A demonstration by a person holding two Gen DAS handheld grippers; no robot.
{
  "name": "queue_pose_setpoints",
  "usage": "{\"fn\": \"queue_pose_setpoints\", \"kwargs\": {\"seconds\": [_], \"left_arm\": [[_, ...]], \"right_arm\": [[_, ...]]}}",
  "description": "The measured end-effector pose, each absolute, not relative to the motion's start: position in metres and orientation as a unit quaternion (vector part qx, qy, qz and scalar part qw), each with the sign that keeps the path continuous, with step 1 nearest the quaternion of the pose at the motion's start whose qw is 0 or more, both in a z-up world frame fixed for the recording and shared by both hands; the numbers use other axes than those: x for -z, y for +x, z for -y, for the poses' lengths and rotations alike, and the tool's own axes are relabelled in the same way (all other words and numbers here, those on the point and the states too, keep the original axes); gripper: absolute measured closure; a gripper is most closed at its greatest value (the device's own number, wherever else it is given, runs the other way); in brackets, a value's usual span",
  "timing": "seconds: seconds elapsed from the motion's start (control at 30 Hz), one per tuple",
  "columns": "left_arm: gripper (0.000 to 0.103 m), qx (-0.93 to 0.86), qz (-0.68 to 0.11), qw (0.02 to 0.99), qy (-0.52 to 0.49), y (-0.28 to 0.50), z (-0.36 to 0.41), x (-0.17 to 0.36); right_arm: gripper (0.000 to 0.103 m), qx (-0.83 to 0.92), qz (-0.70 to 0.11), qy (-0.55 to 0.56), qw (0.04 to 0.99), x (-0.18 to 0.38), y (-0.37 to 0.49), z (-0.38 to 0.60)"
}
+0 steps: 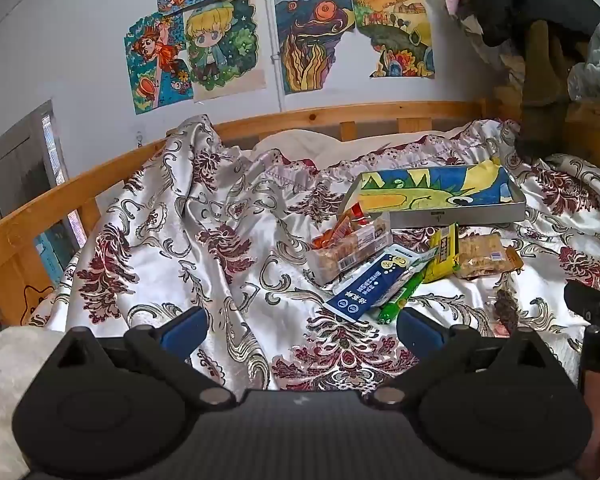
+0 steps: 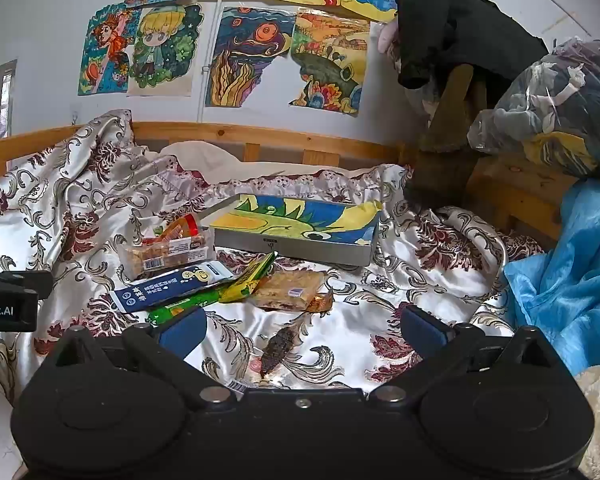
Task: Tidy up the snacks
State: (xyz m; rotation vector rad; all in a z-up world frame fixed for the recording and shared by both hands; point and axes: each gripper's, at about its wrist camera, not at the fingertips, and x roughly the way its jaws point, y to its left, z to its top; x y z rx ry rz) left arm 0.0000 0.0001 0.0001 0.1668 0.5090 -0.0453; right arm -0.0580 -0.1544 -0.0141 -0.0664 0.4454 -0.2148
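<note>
A pile of snacks lies on the patterned satin bedspread. It holds a clear biscuit pack, a blue packet, a green stick, a yellow packet and a clear pastry pack. A dark snack in clear wrap lies apart, nearer me. Behind the pile sits a shallow grey tray lined with a painted sheet. My left gripper is open over bare cloth, left of the pile. My right gripper is open above the dark snack, holding nothing.
A wooden bed rail runs along the left and back, under drawings taped to the wall. A crumpled blue plastic sheet and a stuffed clear bag crowd the right. Dark clothes hang at the upper right.
</note>
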Motion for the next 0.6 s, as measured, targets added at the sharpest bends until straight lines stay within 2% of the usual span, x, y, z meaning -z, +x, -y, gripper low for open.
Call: {"fn": "queue_pose_setpoints", "kwargs": {"seconds": [0.6], "left_arm": [[0.0, 0.023, -0.254, 0.964, 0.079, -0.0033, -0.0008, 0.0008]], "right_arm": [[0.001, 0.106, -0.221, -0.032, 0.969, 0.0157, -0.0575, 0.1545]]}}
